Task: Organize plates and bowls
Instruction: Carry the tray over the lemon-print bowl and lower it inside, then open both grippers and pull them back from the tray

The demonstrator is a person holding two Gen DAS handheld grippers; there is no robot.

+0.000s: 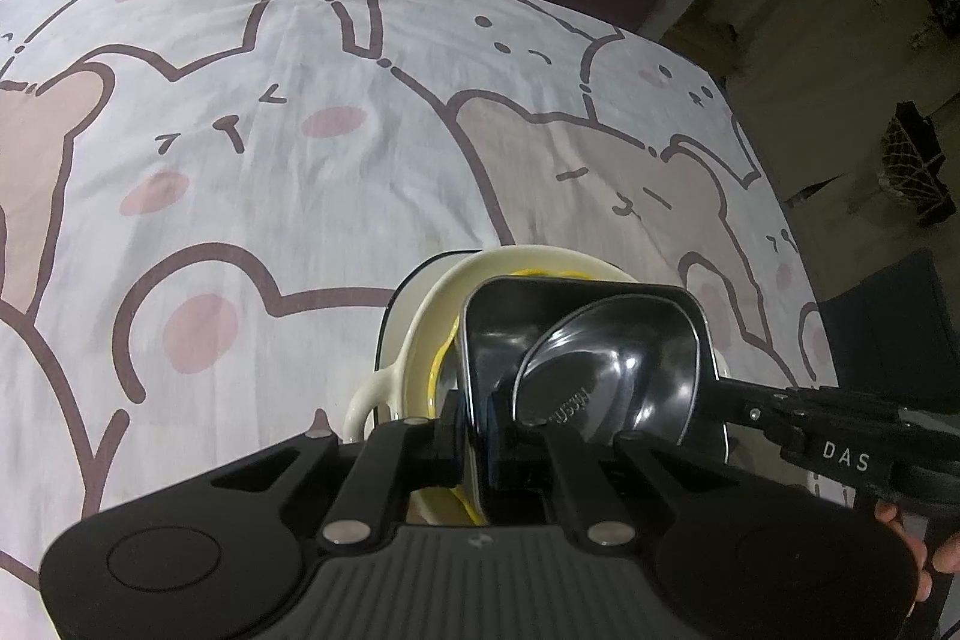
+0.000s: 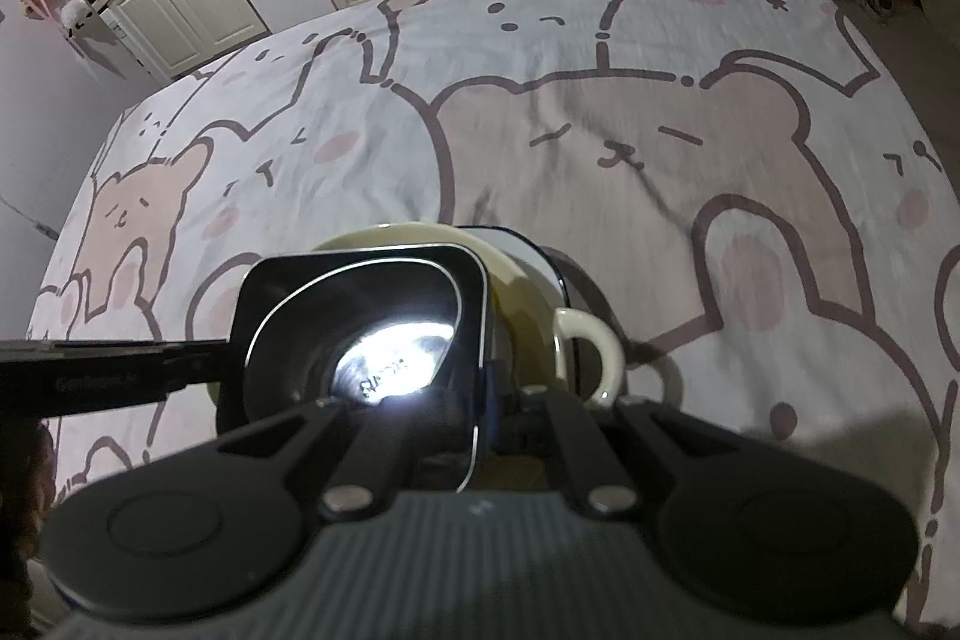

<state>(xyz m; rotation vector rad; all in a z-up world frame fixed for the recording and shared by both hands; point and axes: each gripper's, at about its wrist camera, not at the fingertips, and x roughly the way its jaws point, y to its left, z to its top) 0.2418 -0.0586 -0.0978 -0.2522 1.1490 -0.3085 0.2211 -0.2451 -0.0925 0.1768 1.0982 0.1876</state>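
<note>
Left wrist view: the left hand-held gripper is seen clamped narrowly on the near left wall of a square black dish, one pad inside and one outside the rim. The opposite, right rim is gripped by the right hand-held gripper, which enters from the right edge of the picture. Right wrist view: the same black dish is shown with the right hand-held gripper pinched on its right wall, and the left hand-held gripper reaching in from the left. The dish is thus carried between both tools over a cream handled bowl, whose loop handle juts to the right in this view; a yellow piece shows inside the cream bowl. Whether the black dish already rests in the stack cannot be told. The stack sits near the front of a desk covered with a bear-print cloth.

The black dish looks glossy, rigid and probably slippery, so a thin-wall pinch is judged liable to slide or twist; opposed grips on two walls are suited to it. The cream bowl looks like ceramic, heavy and chippable, and is judged best taken by its rim or handle.
</note>
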